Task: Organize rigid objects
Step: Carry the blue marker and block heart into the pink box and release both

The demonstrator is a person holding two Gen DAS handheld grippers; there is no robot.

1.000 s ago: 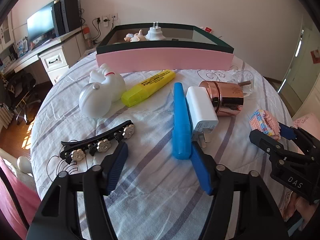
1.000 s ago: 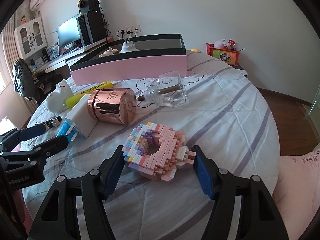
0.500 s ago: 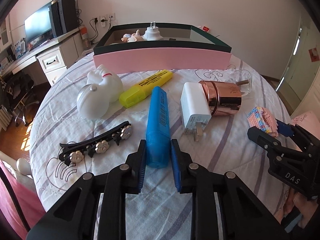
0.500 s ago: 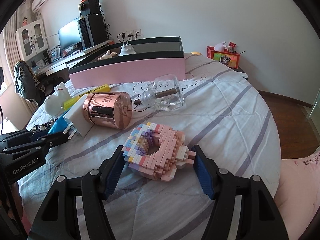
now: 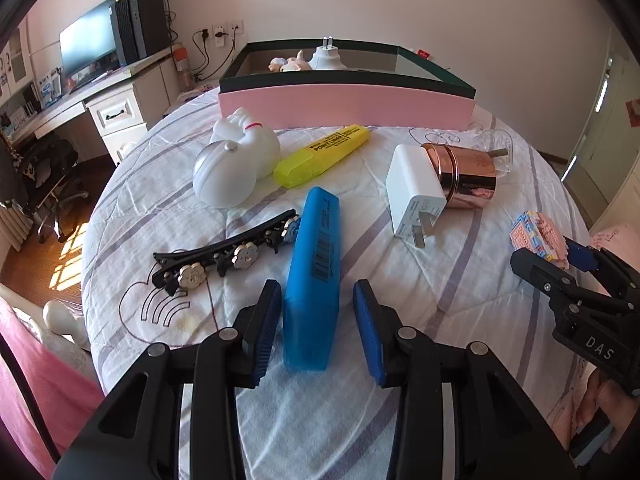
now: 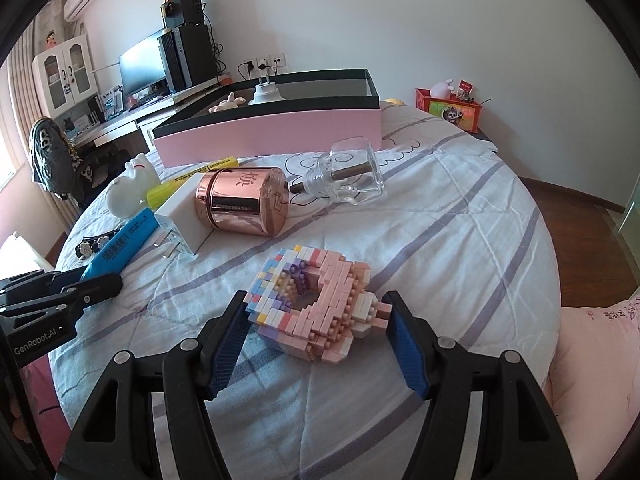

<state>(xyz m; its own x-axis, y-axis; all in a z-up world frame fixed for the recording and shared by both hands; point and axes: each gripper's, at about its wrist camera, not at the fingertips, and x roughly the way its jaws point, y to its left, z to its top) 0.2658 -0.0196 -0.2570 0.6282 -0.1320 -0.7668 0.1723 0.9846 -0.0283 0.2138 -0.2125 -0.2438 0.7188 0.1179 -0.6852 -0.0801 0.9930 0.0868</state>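
A blue highlighter lies on the striped bedspread between the fingers of my left gripper. The jaws are opening, and a gap shows on each side of the pen. A pastel brick model rests on the bed in the right wrist view. My right gripper is shut on it, a pad against each side. Further back lie a white charger, a copper tin, a yellow highlighter, a white figurine and a black hair clip.
A pink box with a dark rim stands at the far edge of the bed and holds a plug and small figures. A clear glass bottle lies behind the tin. A desk with a monitor is off to the left.
My left gripper closed on the blue highlighter, swung it away from the charger, and has now opened again with the pen lying between its fingers. The right gripper and brick model stayed still.
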